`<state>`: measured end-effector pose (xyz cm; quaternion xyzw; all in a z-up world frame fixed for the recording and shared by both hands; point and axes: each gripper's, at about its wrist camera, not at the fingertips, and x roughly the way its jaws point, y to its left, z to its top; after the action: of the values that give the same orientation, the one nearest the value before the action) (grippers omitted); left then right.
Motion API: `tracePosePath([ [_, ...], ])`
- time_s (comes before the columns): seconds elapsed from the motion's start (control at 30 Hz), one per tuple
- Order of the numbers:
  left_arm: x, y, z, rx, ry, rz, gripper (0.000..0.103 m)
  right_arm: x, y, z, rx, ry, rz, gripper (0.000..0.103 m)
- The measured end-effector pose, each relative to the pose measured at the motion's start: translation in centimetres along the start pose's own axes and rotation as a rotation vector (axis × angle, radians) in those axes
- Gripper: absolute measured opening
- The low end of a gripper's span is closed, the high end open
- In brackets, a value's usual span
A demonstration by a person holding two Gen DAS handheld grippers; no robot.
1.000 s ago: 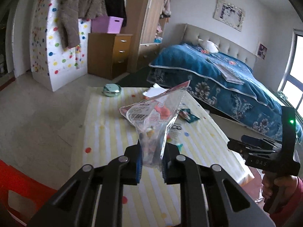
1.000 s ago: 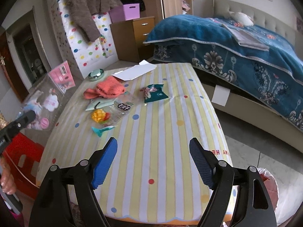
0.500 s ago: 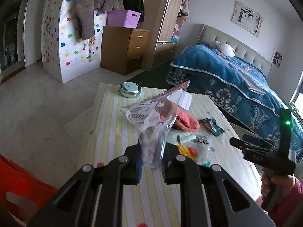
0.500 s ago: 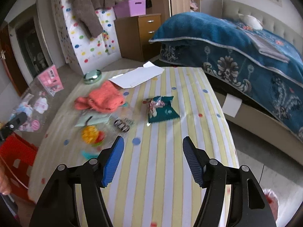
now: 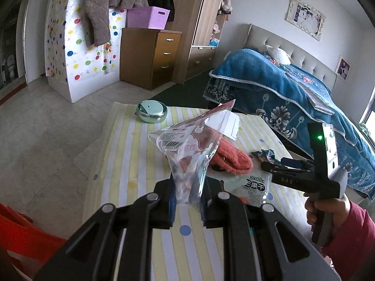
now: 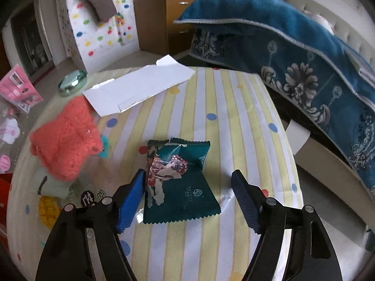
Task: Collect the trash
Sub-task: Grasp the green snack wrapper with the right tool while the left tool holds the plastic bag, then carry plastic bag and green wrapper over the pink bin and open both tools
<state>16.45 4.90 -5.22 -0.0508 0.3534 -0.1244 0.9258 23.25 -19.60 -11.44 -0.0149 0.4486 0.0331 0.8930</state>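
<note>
Trash on the counter (image 6: pixel 234 107) is being worked one piece at a time: a teal snack wrapper (image 6: pixel 182 185) is lying flat on the striped cloth, at about 12 o'clock from the right gripper (image 6: pixel 187 201) and between its jaws. Those jaws have just been closing in somewhat but are standing released, with the left pad just beside the wrapper's edge and the right pad clear of it. The left gripper (image 5: pixel 187 199) is staying clenched on the lower end of a clear plastic bag (image 5: pixel 189 149) with pink print and a barcode, holding it upright above the counter. An orange knitted item (image 6: pixel 65 140) is sitting at 10 o'clock from the wrapper, a white sheet of paper (image 6: pixel 140 89) at 12 o'clock, a small green round tin (image 6: pixel 72 82) at 11 o'clock near the far corner, and a yellow-printed packet (image 6: pixel 49 208) at 8 o'clock. Judgement on handling: the wrapper is looking thin, light, crinkly and slick, likely empty or nearly so, so it may slide or flatten rather than lift. Best hold is probably across the puffed, creased upper half or a serrated end seam, pinching down onto the cloth; risk of catching the tablecloth too.
</note>
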Motion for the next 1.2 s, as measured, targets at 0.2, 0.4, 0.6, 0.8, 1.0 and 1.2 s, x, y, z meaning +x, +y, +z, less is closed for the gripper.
tracePosePath([
  [0.2, -1.3, -0.8, -0.5, 0.007, -0.001, -0.022, 0.014, -2.2, -0.4, -1.1, 0.008, -0.016, 0.049, 0.039],
  [0.4, -3.6, -3.3, -2.0, 0.02, 0.003, -0.076, 0.014, -7.6, -0.5, -3.5, 0.011, -0.082, 0.096, 0.039],
  [0.6, -5.6, -7.0, -4.6, 0.054, 0.027, -0.161, 0.014, -11.9, 0.0, -7.0, -0.001, -0.114, 0.062, 0.04],
  [0.8, -6.9, -11.5, -7.4, 0.13, 0.049, -0.231, 0.014, -15.8, -1.9, -11.9, 0.043, -0.118, 0.024, 0.041],
  [1.0, -7.1, -16.8, -10.0, 0.233, 0.072, -0.302, 0.014, -18.3, -4.6, -15.3, 0.117, -0.118, -0.022, 0.042],
  [1.2, -6.2, -23.0, -12.0, 0.367, 0.096, -0.364, 0.014, -21.3, -8.9, -20.2, 0.212, -0.127, -0.112, 0.042],
])
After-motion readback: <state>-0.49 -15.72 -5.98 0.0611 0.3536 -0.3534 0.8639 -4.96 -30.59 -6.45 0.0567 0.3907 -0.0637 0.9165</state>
